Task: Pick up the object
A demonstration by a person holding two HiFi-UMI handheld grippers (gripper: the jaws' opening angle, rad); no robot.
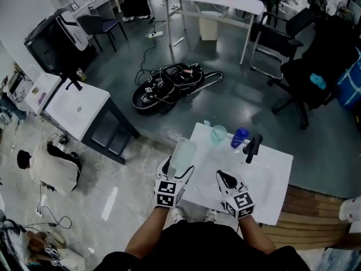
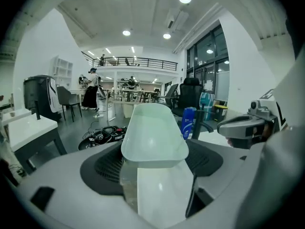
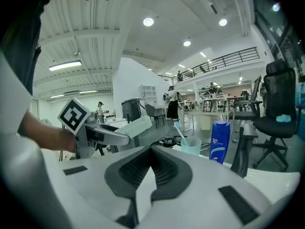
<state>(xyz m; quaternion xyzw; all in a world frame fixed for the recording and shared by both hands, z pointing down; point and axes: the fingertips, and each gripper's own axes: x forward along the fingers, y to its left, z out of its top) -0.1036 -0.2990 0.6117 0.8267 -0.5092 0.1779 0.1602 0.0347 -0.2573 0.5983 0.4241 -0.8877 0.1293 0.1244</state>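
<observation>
A white bench [image 1: 271,199] stands on the grey floor of an open office. The pale green tub [image 1: 184,152] sits between the jaws of my left tool [image 1: 179,173], which are spread wide and pressed on its sides near one end. It is up off the bench at the left edge, open side up. My right tool [image 1: 224,178] hangs over the bench with its jaws together and nothing between them. Farther out stand a cup [image 1: 218,133] with a toothbrush, a blue bottle [image 1: 239,137] and a black upright piece [image 1: 252,147].
</observation>
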